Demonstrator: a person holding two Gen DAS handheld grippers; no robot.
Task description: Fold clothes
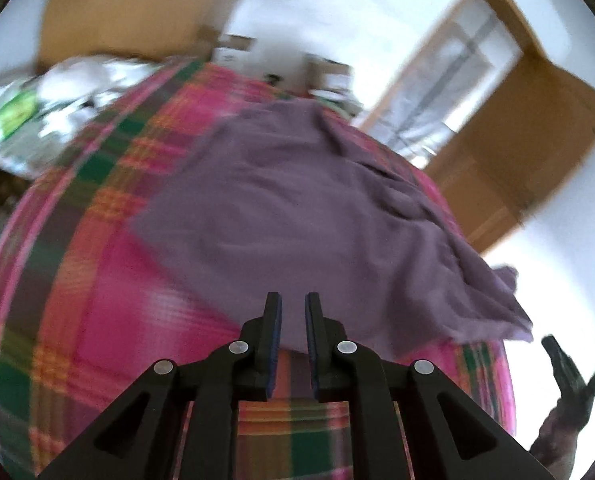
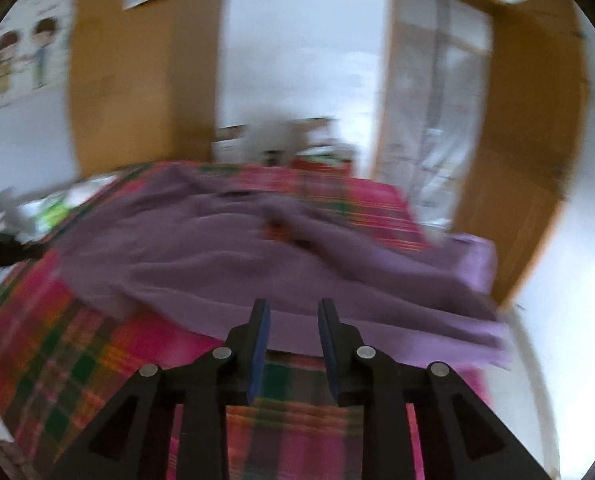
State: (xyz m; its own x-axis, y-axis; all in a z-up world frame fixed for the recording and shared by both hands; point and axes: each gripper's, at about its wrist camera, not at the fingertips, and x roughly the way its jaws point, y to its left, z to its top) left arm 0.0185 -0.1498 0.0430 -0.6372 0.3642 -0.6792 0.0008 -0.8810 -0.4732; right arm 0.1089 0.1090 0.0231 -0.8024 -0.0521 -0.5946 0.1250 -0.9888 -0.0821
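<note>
A purple garment lies spread and wrinkled on a bed with a pink, green and orange plaid cover. Its right side hangs over the bed's edge. My left gripper hovers just short of the garment's near hem, jaws a little apart with only plaid cloth showing between them. In the right wrist view the same garment is bunched into folds across the cover. My right gripper is open at its near hem, with nothing between the pads. Both views are blurred.
A heap of plastic bags lies at the bed's far left. Cardboard boxes stand beyond the far end. An open wooden door is on the right and a brown panel on the left wall.
</note>
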